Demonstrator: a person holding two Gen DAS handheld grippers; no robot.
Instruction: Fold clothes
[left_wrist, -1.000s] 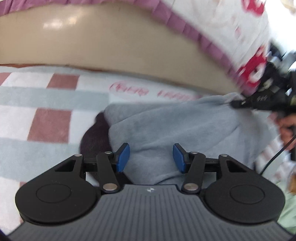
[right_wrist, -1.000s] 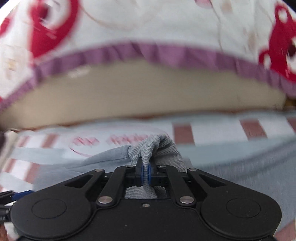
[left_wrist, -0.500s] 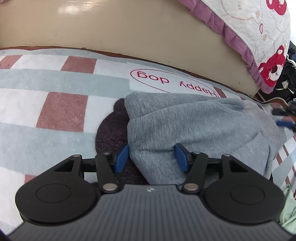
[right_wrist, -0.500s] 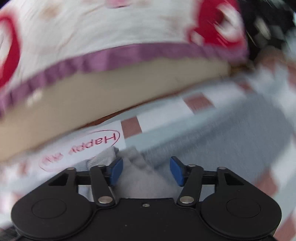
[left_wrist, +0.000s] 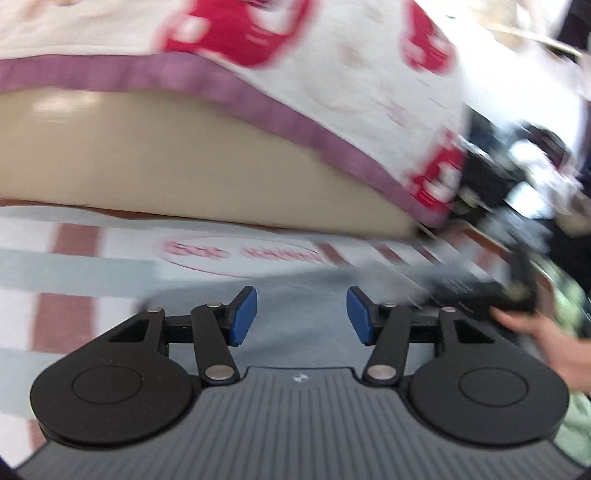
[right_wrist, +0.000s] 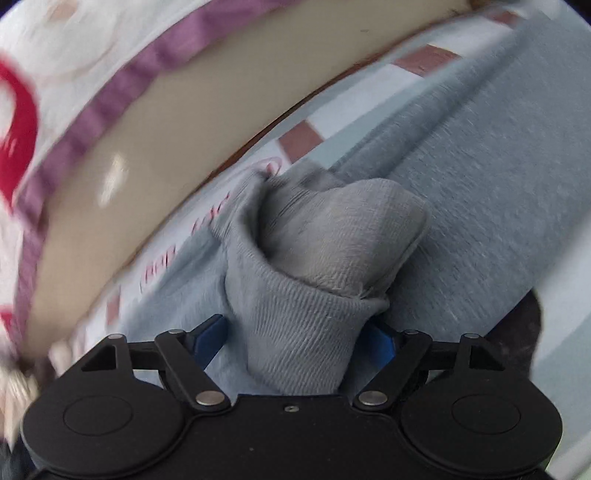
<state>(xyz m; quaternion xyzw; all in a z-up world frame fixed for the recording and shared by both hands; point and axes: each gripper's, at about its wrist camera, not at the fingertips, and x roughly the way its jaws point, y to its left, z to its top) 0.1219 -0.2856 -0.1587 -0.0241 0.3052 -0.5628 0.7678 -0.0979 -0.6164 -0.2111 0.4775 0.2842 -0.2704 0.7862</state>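
A grey sweatshirt (left_wrist: 299, 295) lies on a checked blanket (left_wrist: 62, 266) with red "Happy dog" lettering. My left gripper (left_wrist: 301, 319) is open and empty just above the grey cloth. In the right wrist view a bunched ribbed cuff of the grey sweatshirt (right_wrist: 317, 266) sits between the blue pads of my right gripper (right_wrist: 295, 341). The jaws stand wide apart around the cuff. The rest of the grey garment (right_wrist: 491, 177) spreads to the right. The right gripper's black body (left_wrist: 480, 291) and a hand show at the right edge of the left wrist view.
A beige bed frame (left_wrist: 166, 158) with a white quilt with a purple frill and red prints (left_wrist: 295, 66) runs along the far side. Dark clutter (left_wrist: 517, 173) stands at the right. A dark garment (right_wrist: 535, 317) lies by the grey one.
The right gripper let go of the cuff half a second ago and now has its open jaws around the bunched cuff again. The left wrist view has tilted up and blurred; that gripper stayed open.
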